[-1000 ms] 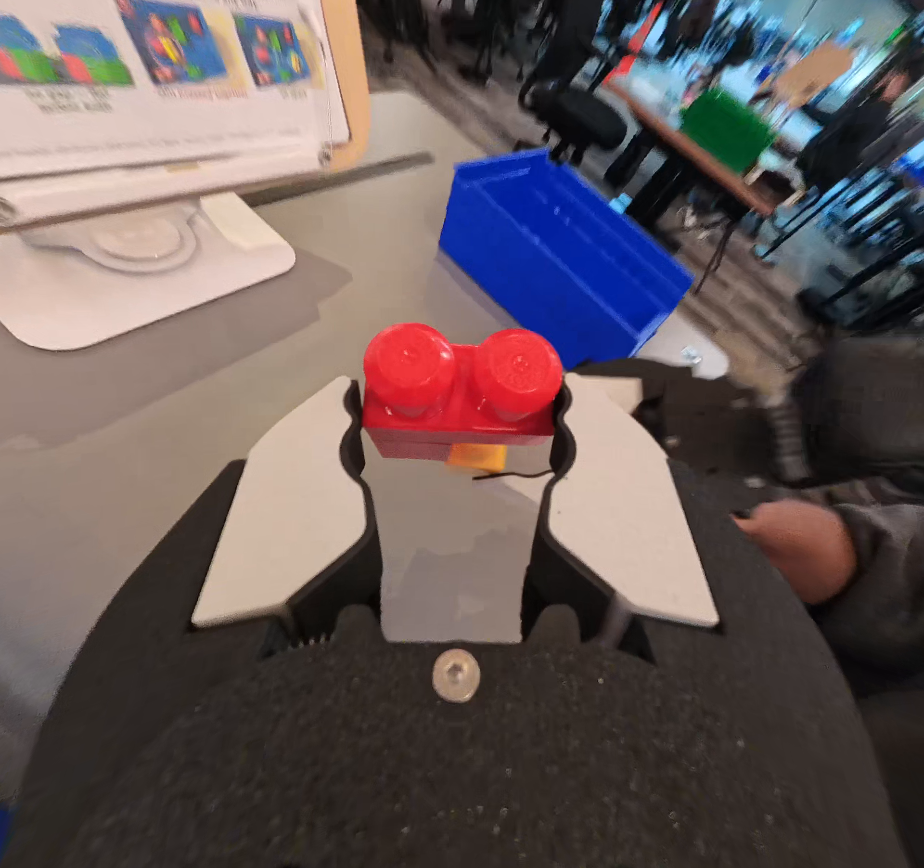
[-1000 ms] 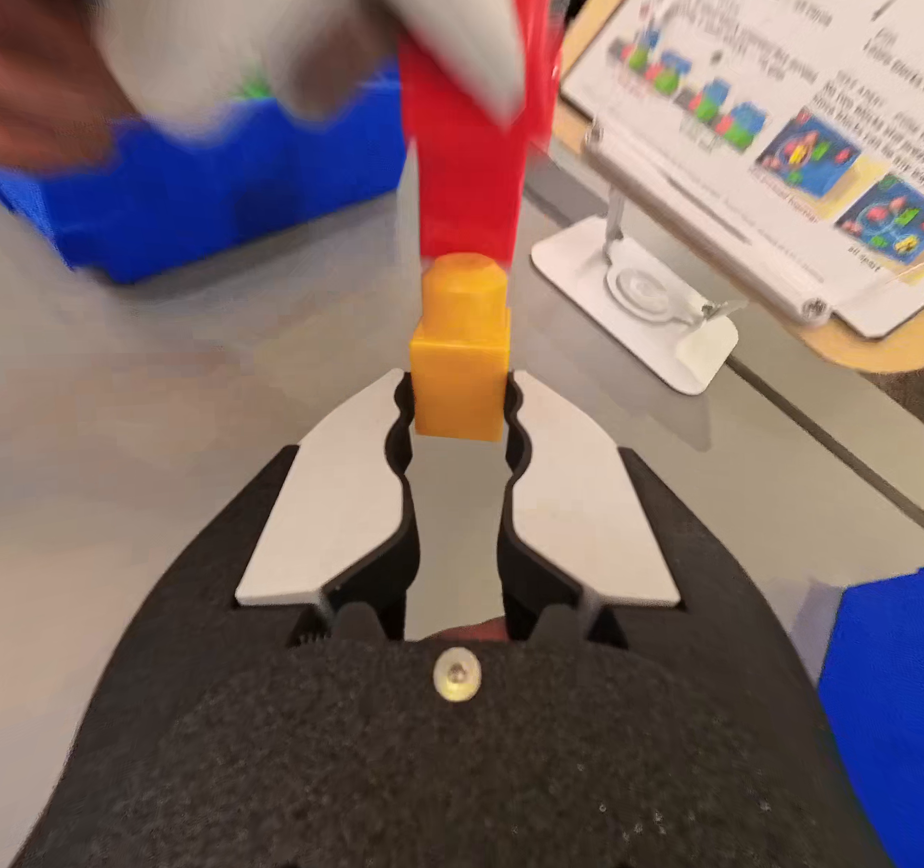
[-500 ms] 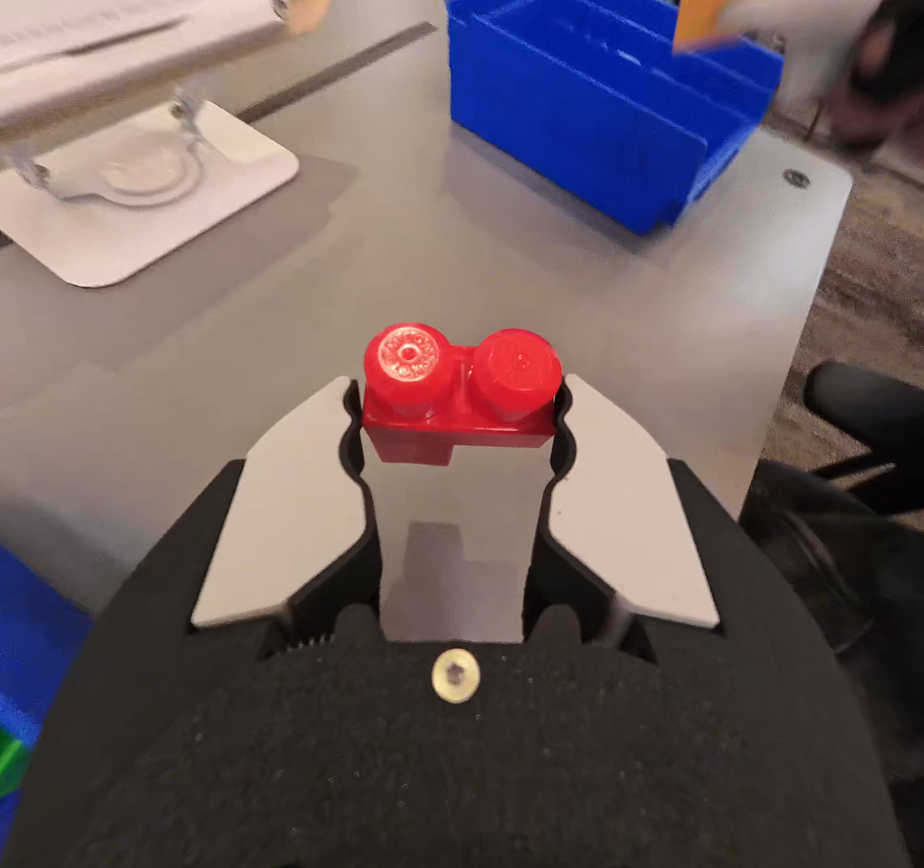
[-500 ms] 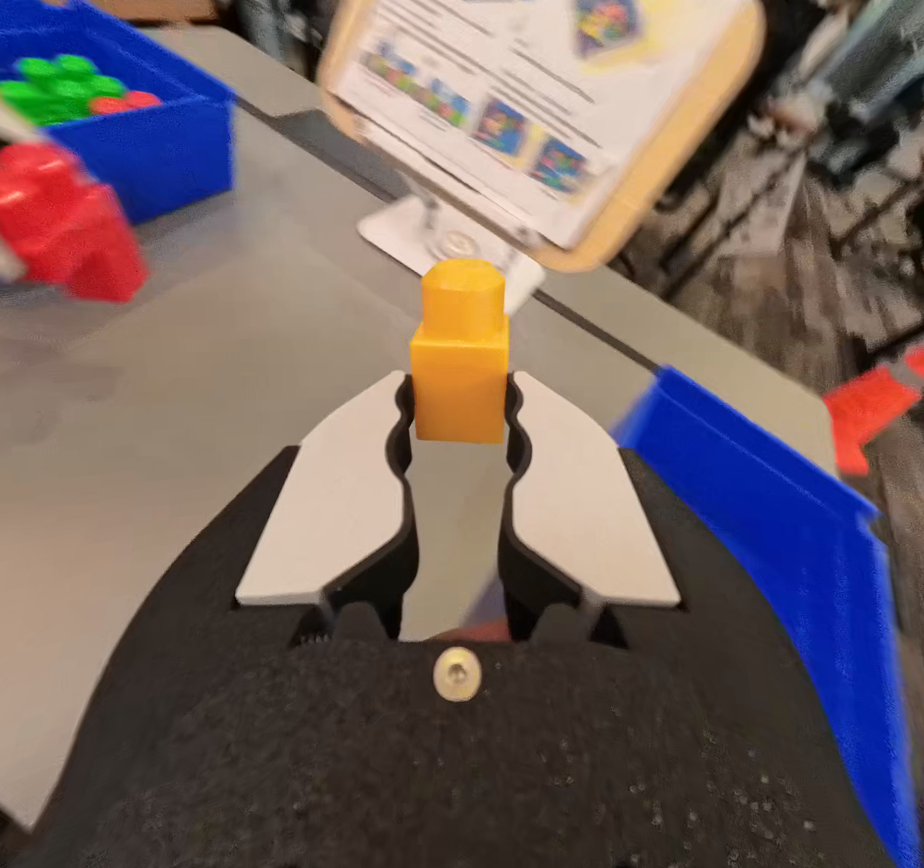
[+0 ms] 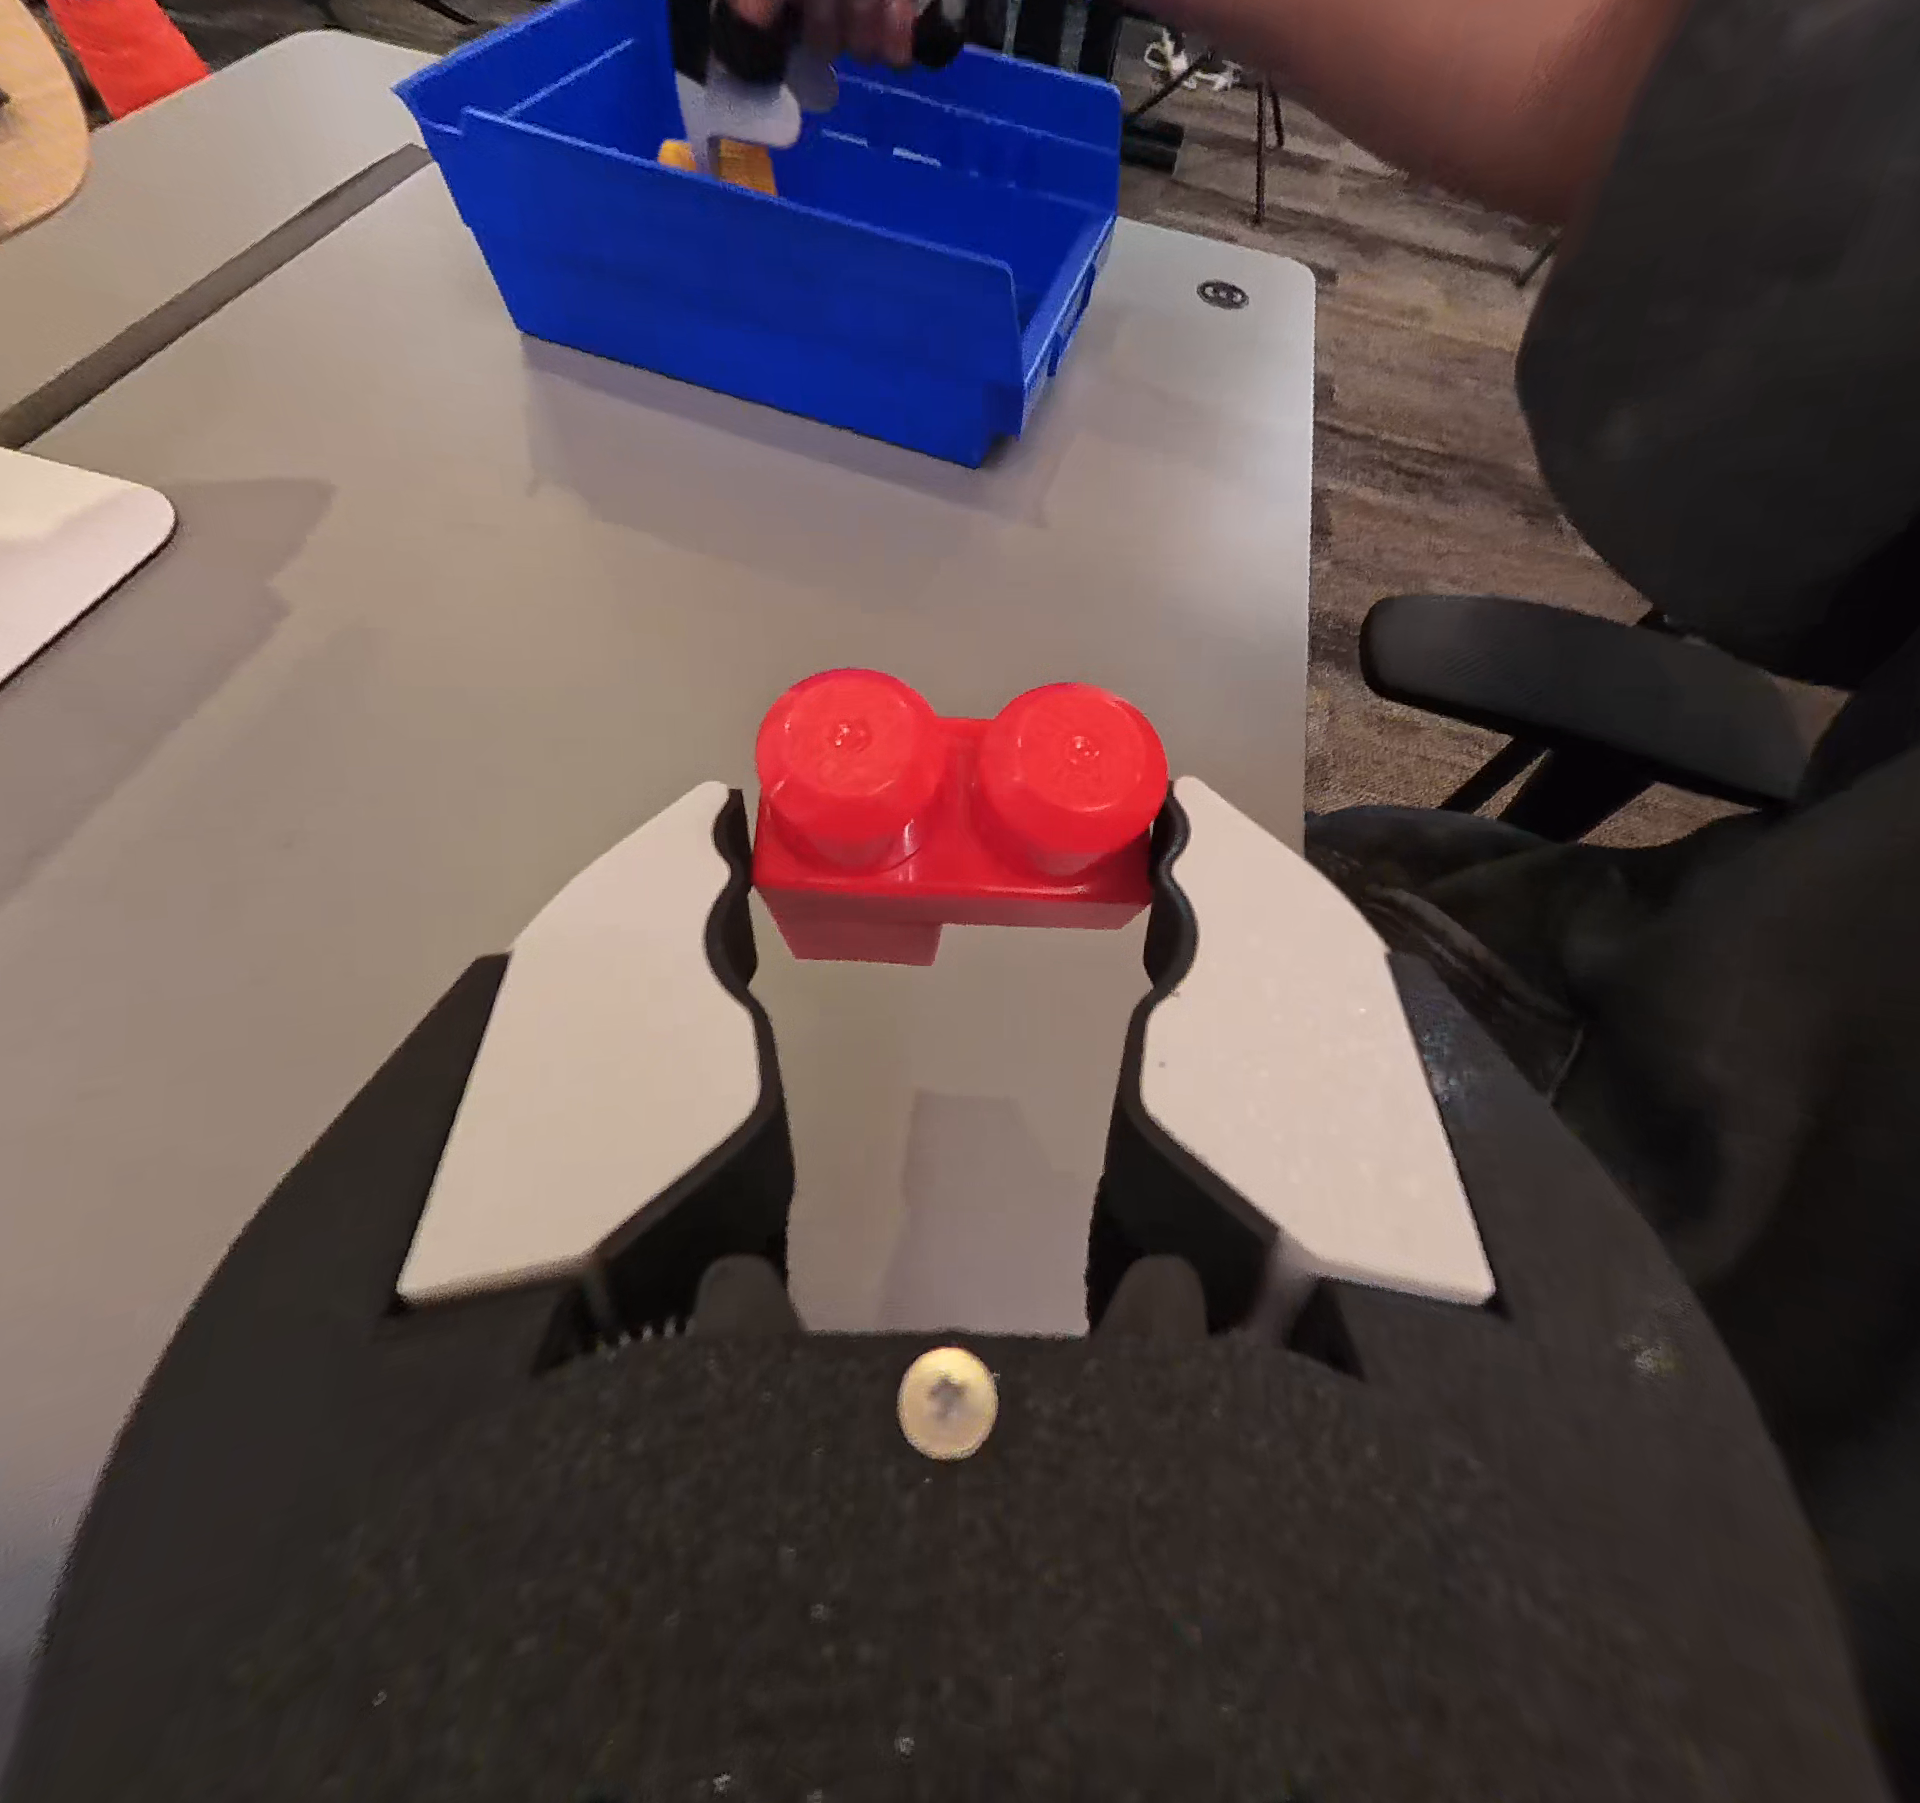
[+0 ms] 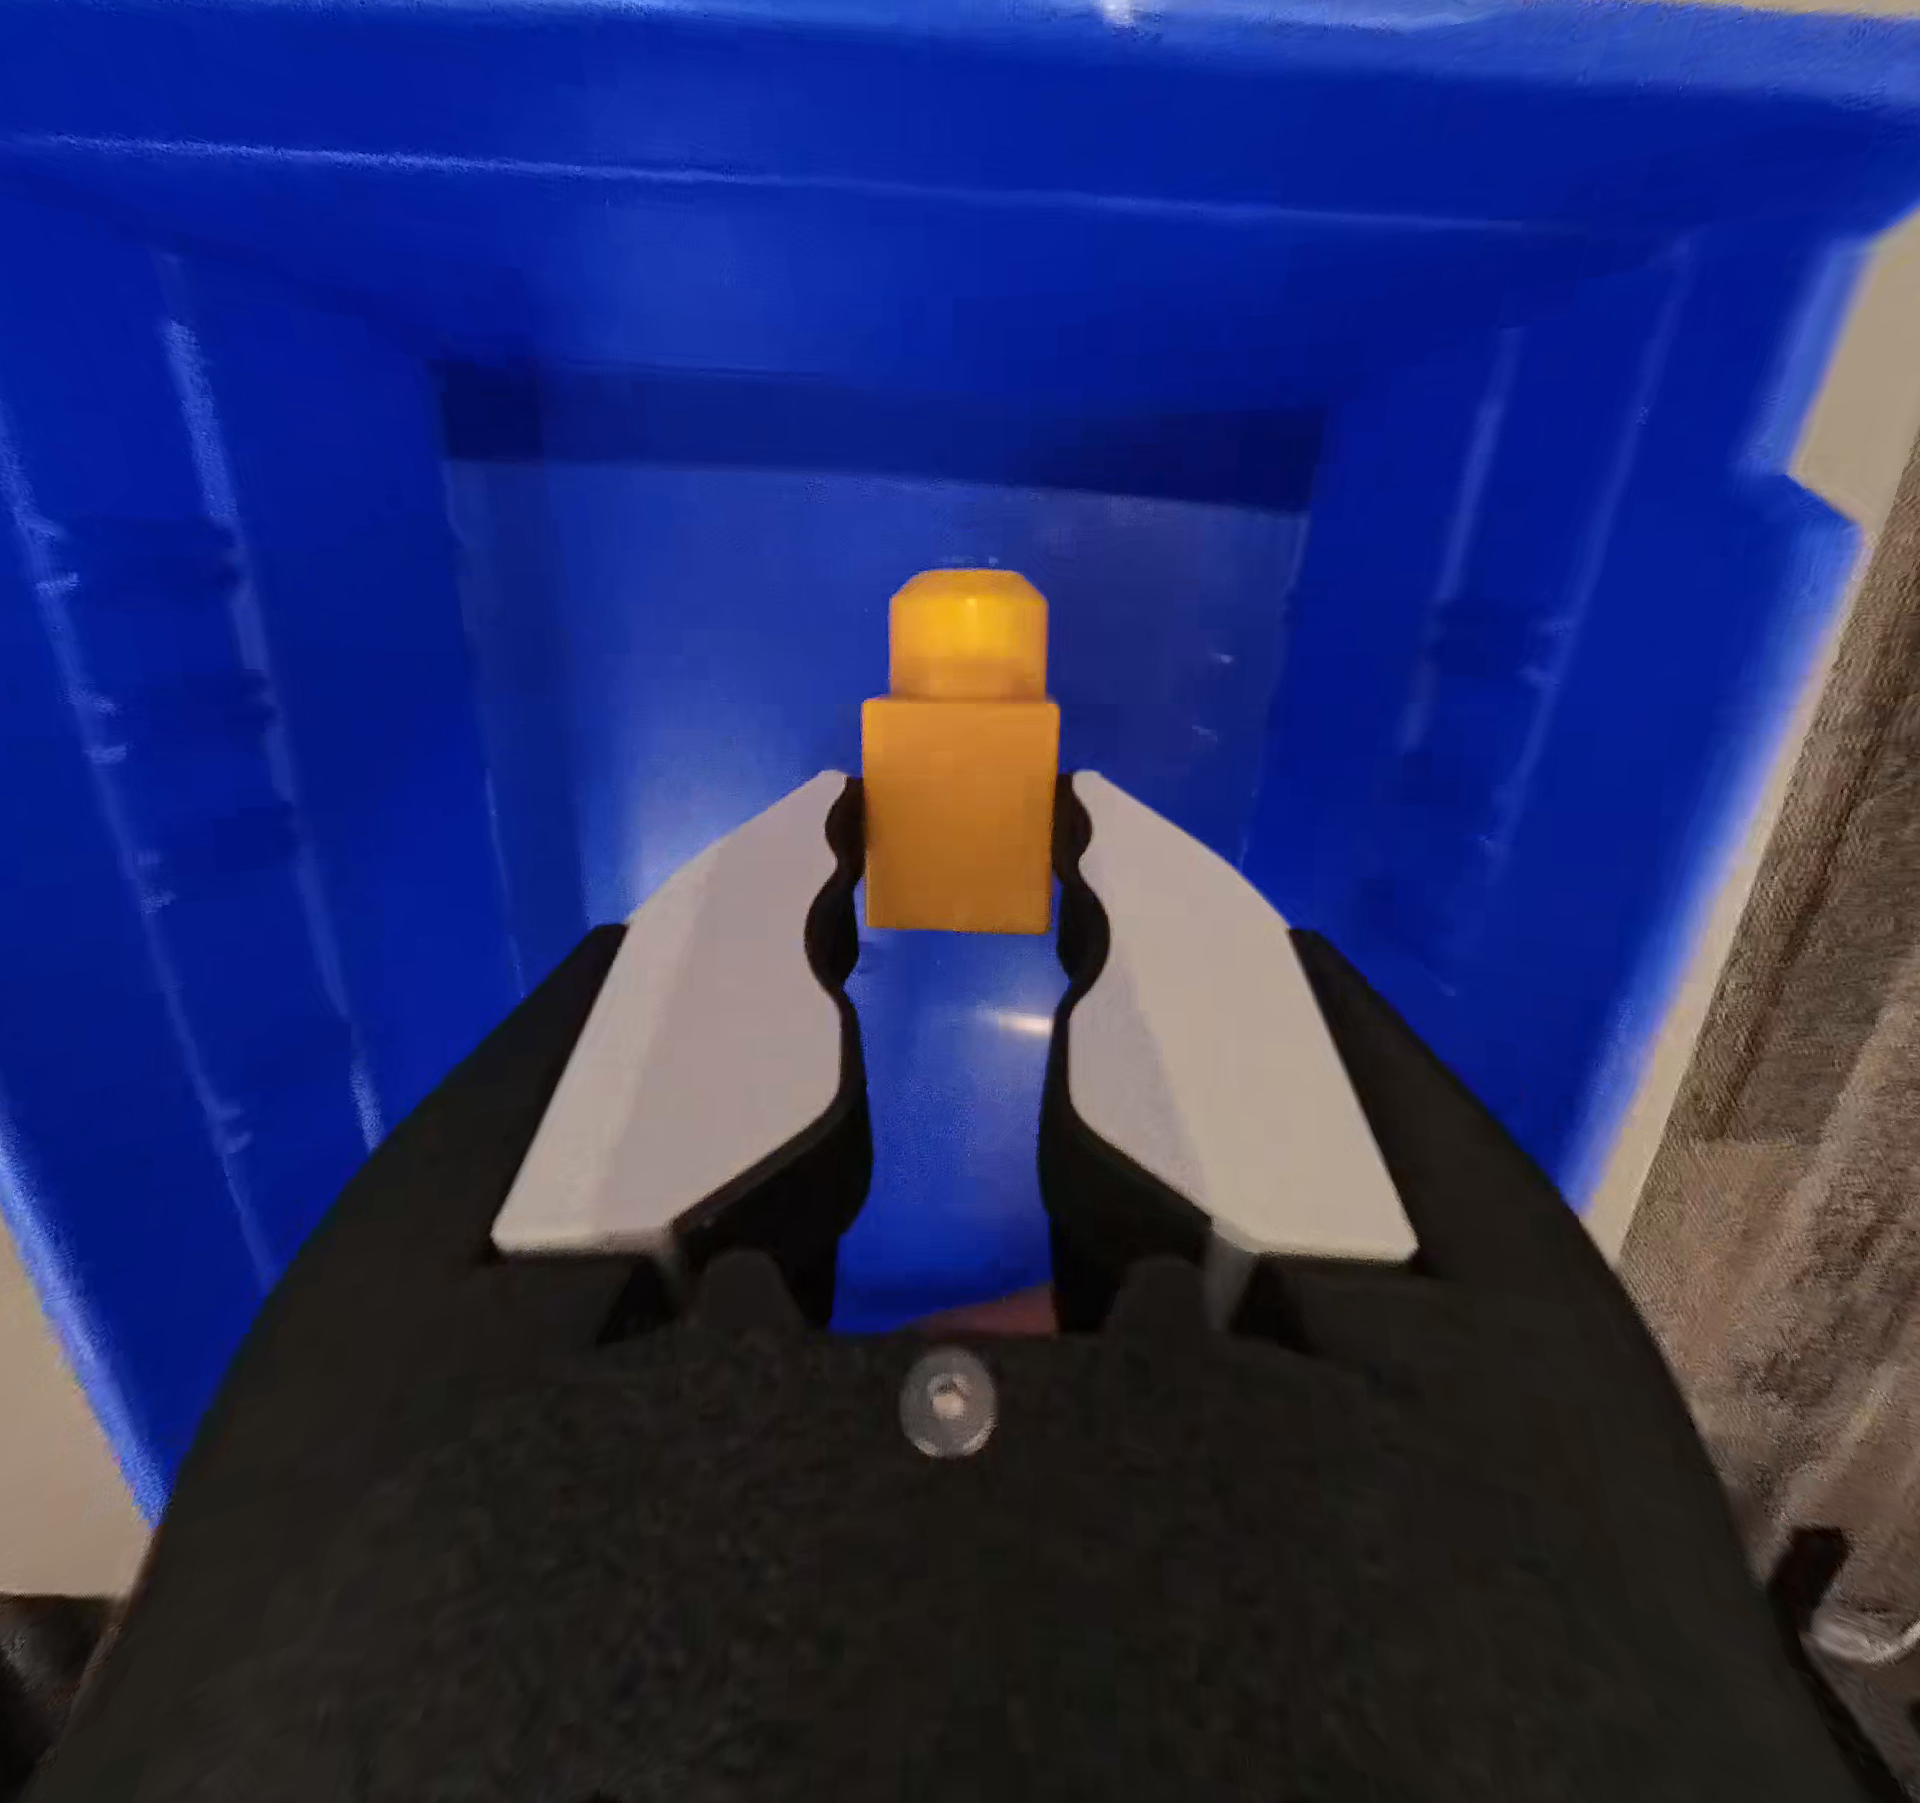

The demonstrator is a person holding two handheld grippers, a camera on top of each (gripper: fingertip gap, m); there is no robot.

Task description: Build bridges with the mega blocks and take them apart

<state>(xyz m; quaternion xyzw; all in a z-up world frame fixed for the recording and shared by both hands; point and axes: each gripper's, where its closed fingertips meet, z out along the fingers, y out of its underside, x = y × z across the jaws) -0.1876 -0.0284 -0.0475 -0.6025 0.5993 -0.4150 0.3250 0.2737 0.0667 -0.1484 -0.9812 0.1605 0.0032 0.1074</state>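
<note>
You are in the take-apart stage, by the look of it: no bridge stands on the tabletop (image 5: 436,714). Your right gripper (image 6: 958,818) has its fingers clenched on the orange block (image 6: 958,818), held inside the blue bin (image 6: 312,610), which shows no other contents. Your left gripper (image 5: 951,849) grasps the red block (image 5: 951,818) above the tabletop, awaiting deposit.

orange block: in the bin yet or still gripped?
Still gripped: right hand-held gripper shut on orange block, held inside blue bin.
</note>
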